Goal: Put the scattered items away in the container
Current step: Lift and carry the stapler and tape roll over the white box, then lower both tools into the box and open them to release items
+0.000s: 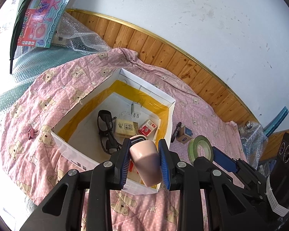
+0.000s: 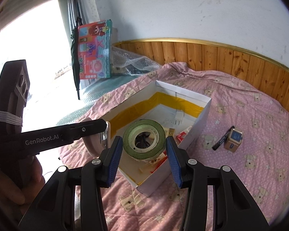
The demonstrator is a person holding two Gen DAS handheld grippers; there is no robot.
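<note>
My left gripper [image 1: 144,141] is shut on a pink cup [image 1: 146,159], held tilted over the near edge of the white box with yellow tape inside [image 1: 171,104]. My right gripper [image 2: 144,138] is shut on a green tape roll [image 2: 144,140] above the box [image 2: 208,100]. Glasses [image 1: 106,127], a tissue pack [image 1: 126,128], a red packet [image 1: 147,128] and a white charger [image 1: 134,108] lie in the box. On the pink quilt outside lie a black marker [image 2: 222,137], a small brown carton [image 2: 233,138] and a pink binder clip [image 1: 31,132].
A wood-panelled wall [image 2: 240,57] runs behind the bed. A colourful toy box [image 2: 95,52], a folded dark umbrella [image 2: 75,57] and bubble wrap [image 2: 133,61] stand at the back left. A hand [image 2: 13,182] holds the left gripper.
</note>
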